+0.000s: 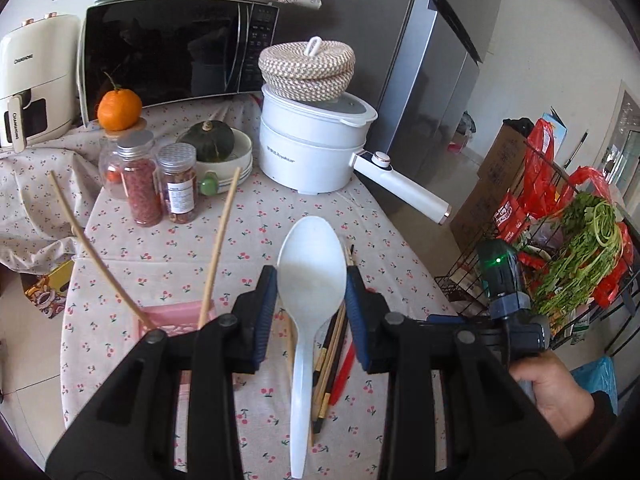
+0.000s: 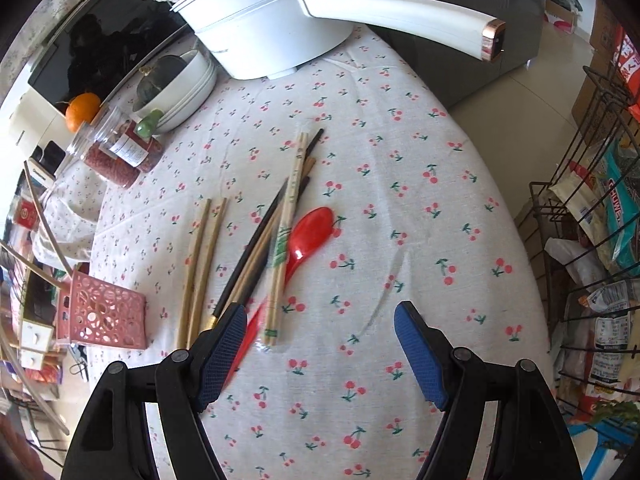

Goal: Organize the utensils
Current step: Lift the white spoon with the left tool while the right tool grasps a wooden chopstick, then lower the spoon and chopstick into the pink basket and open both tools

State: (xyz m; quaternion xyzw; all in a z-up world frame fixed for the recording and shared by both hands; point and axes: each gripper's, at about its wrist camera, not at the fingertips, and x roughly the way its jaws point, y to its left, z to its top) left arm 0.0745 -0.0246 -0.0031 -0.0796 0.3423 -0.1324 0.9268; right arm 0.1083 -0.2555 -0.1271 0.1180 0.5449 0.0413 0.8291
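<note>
Left gripper [image 1: 312, 280]: blue ribbed pads clamped on the bowl of a white plastic spoon [image 1: 310, 300], smooth and glossy, long handle running back toward the camera, lifted above the cherry-print tablecloth [image 2: 400, 160].

Right gripper [image 2: 320, 354]: jaws wide apart, nothing between them, hovering just beside the loose pile.

Loose pile on the cloth: red plastic spoon [image 2: 310, 236], pale bamboo chopsticks [image 2: 286, 240], dark chopsticks [image 2: 264, 236], two tan wooden sticks [image 2: 202, 264].

Pink perforated holder [image 2: 102, 312] sits left of the pile at the cloth edge, two long chopsticks [image 1: 218, 244] standing in it.
</note>
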